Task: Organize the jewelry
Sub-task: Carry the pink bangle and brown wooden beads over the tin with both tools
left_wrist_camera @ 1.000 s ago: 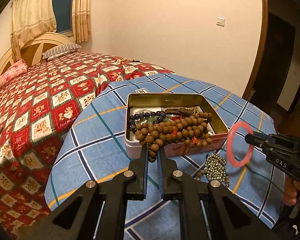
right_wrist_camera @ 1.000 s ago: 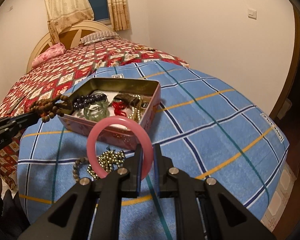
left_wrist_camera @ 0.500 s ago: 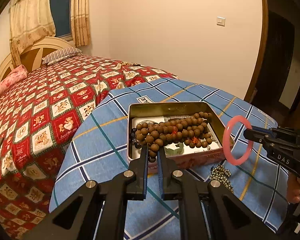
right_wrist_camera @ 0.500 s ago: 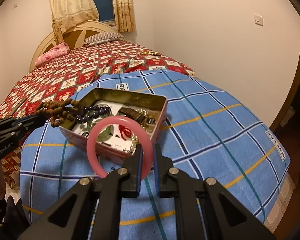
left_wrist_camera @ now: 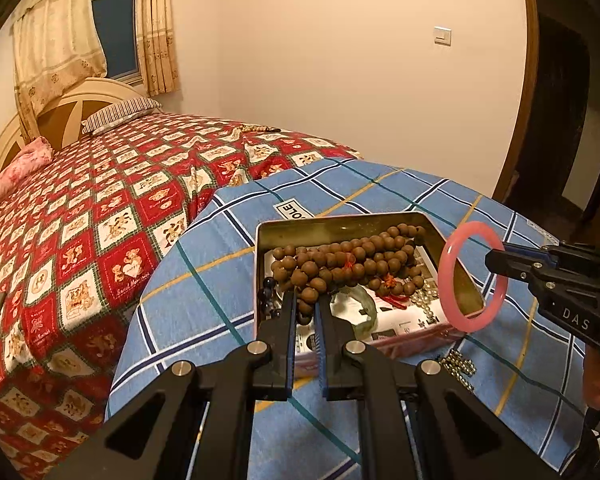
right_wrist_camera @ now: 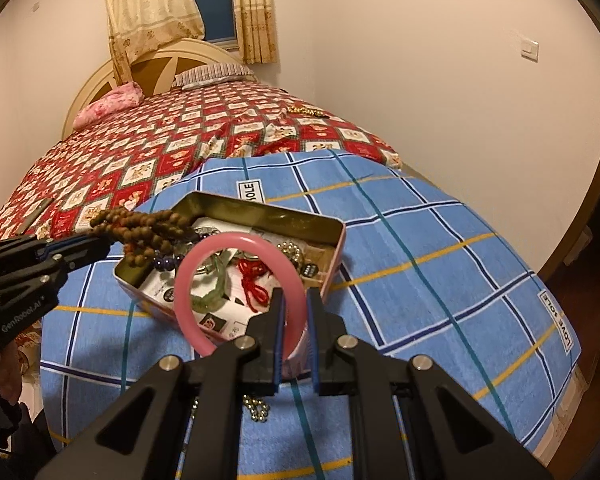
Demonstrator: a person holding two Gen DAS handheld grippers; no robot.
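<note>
Left claw (left_wrist_camera: 305, 304) gripping wooden beads (left_wrist_camera: 348, 260) over jewelry-filled tin (left_wrist_camera: 456, 276)

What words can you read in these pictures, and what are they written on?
"DAS": on the right gripper, partly cut off.
"GenRobot.AI": on the left gripper.
"LOVE SOLE": white tag on the blue checked cloth.
"SOLE": second tag behind the tin, first word hidden.
Small labels inside the tin: too blurred to read.

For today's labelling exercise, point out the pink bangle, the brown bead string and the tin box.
pink bangle (right_wrist_camera: 188, 280), right wrist view, on its left arc.
brown bead string (left_wrist_camera: 342, 258), left wrist view, on the middle of the bunched beads.
tin box (right_wrist_camera: 260, 210), right wrist view, on its far inner wall.
</note>
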